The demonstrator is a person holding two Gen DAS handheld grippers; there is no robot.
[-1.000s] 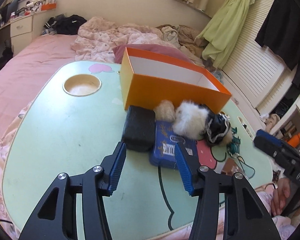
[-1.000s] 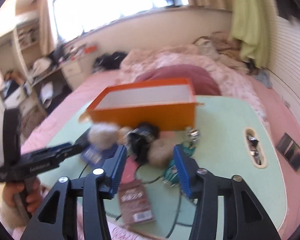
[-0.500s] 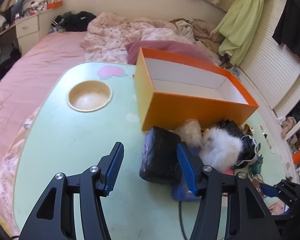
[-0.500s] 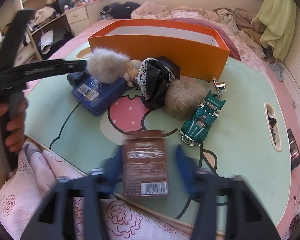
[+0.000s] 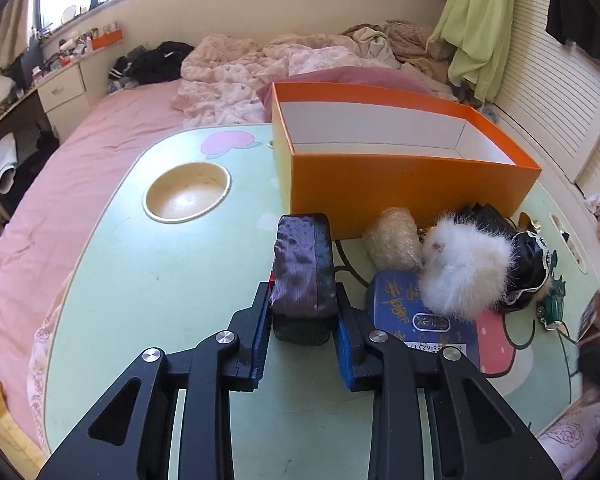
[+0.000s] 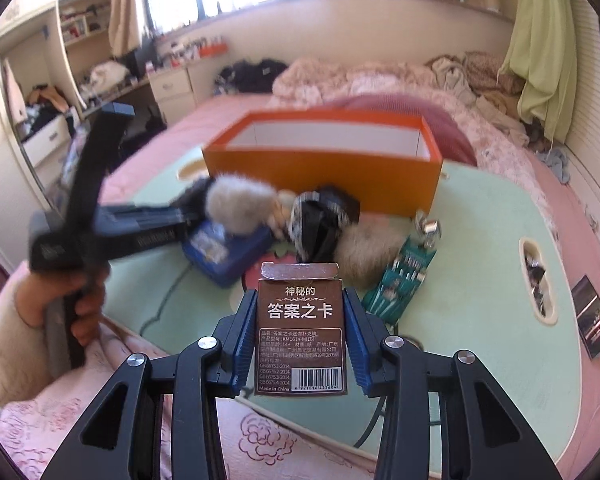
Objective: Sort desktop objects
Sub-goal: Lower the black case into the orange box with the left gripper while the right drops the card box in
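Observation:
In the left wrist view my left gripper (image 5: pixel 303 300) has its jaws closing, and the blue pads press both sides of a dark purple-black pouch (image 5: pixel 302 256) on the green table (image 5: pixel 160 300). The open orange box (image 5: pixel 404 180) stands just beyond it. In the right wrist view my right gripper (image 6: pixel 300 308) is shut on a brown card box (image 6: pixel 300 344) with white lettering, held upright above the table's near edge. The orange box (image 6: pixel 320 176) lies further back in that view.
A blue tin (image 5: pixel 404 312), a white fluffy ball (image 5: pixel 464 268), a black lace item (image 5: pixel 528 256), a beige fluffy ball (image 6: pixel 364 252) and a green toy car (image 6: pixel 404 280) crowd the box's front. A round cup recess (image 5: pixel 188 192) sits left. Pink bedding surrounds the table.
My left gripper moved in around the dark pouch and closed on it. My right gripper closed on the brown card box and lifted it off the table.

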